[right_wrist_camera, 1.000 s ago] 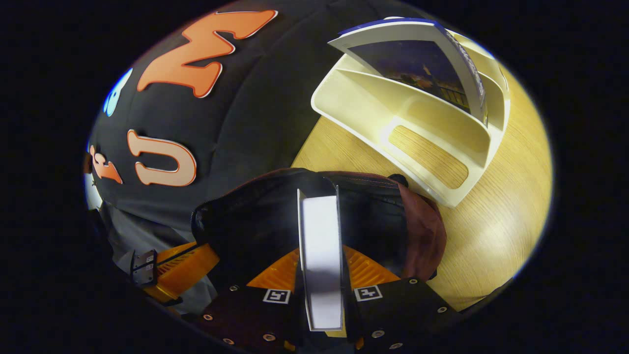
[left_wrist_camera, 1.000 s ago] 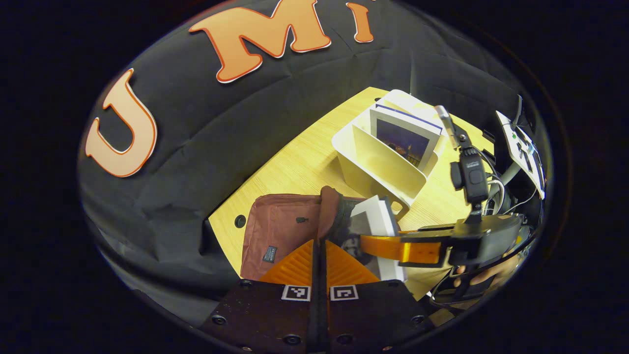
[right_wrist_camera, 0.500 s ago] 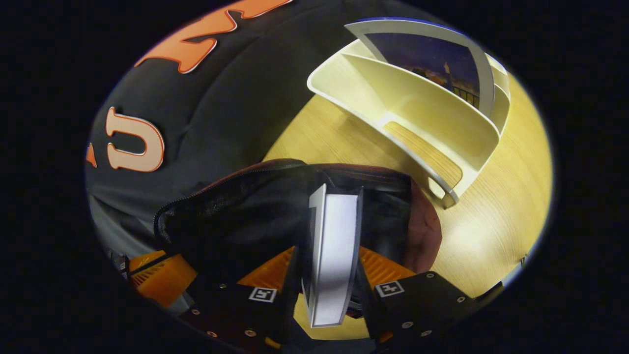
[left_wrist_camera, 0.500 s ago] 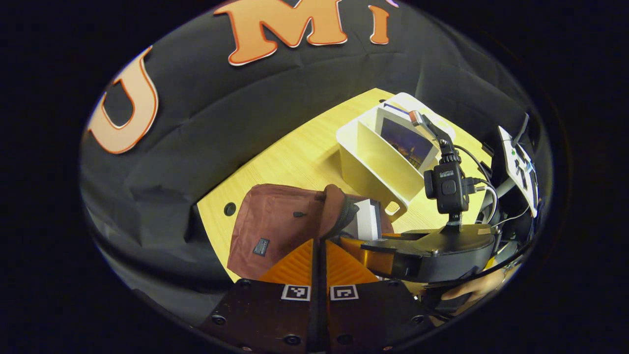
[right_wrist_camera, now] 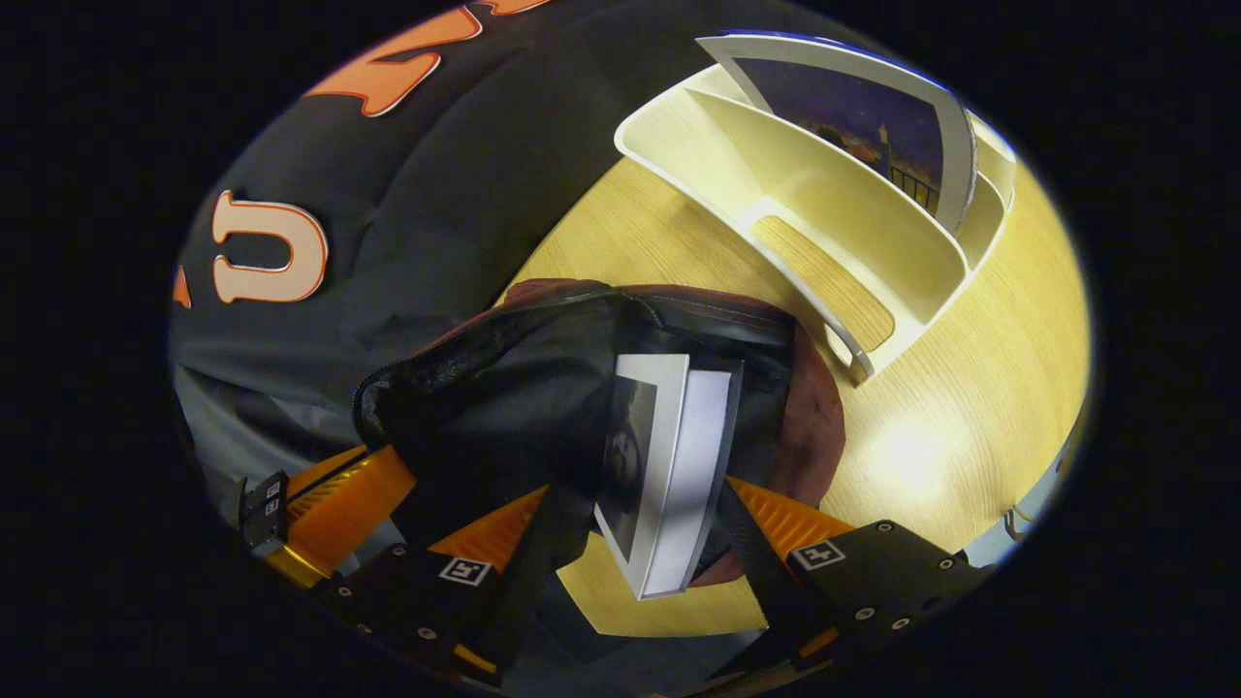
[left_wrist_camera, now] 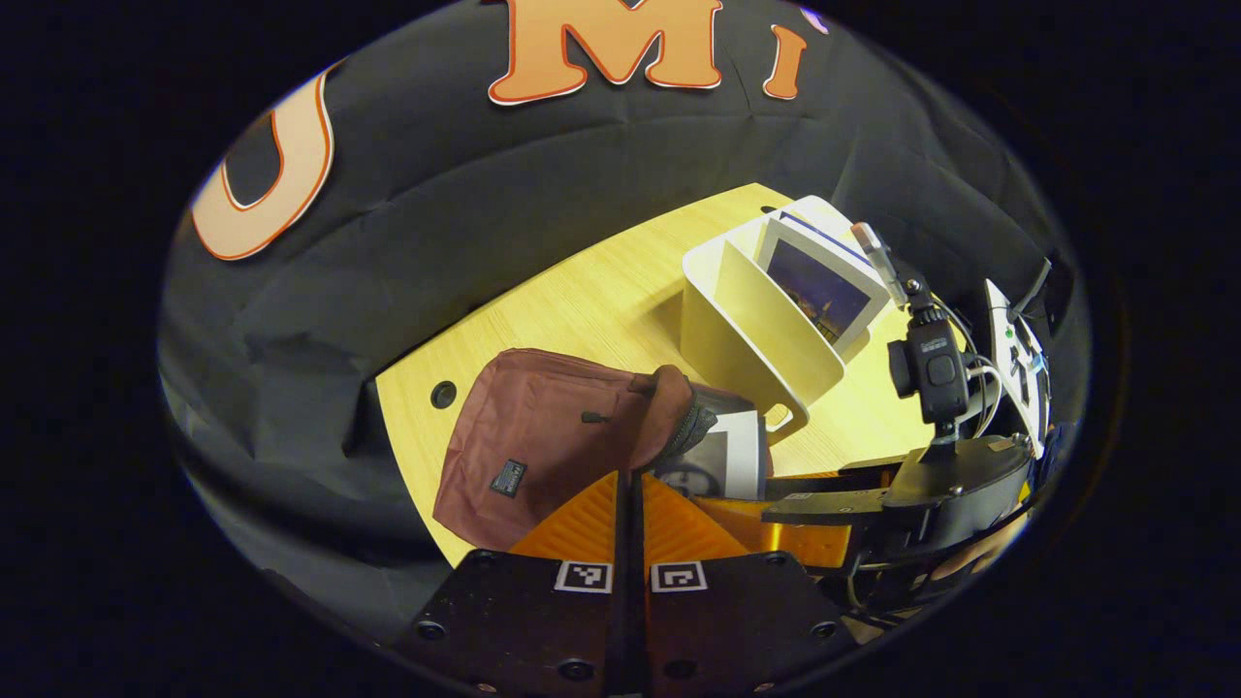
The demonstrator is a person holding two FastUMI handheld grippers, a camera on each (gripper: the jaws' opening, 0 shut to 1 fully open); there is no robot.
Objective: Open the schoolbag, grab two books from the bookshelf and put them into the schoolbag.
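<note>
One flat book half inside soft fabric schoolbag.

The schoolbag is matt woven cloth with a darker, smoother-looking lining showing at its open mouth. The desk has a smooth pale wood-grain top that gives back a soft glare, and the bookshelf looks like smooth, slightly glossy cream plastic. The book in the bag has paper pages and a smooth cover; the one in the shelf has a glossy printed cover.
</note>
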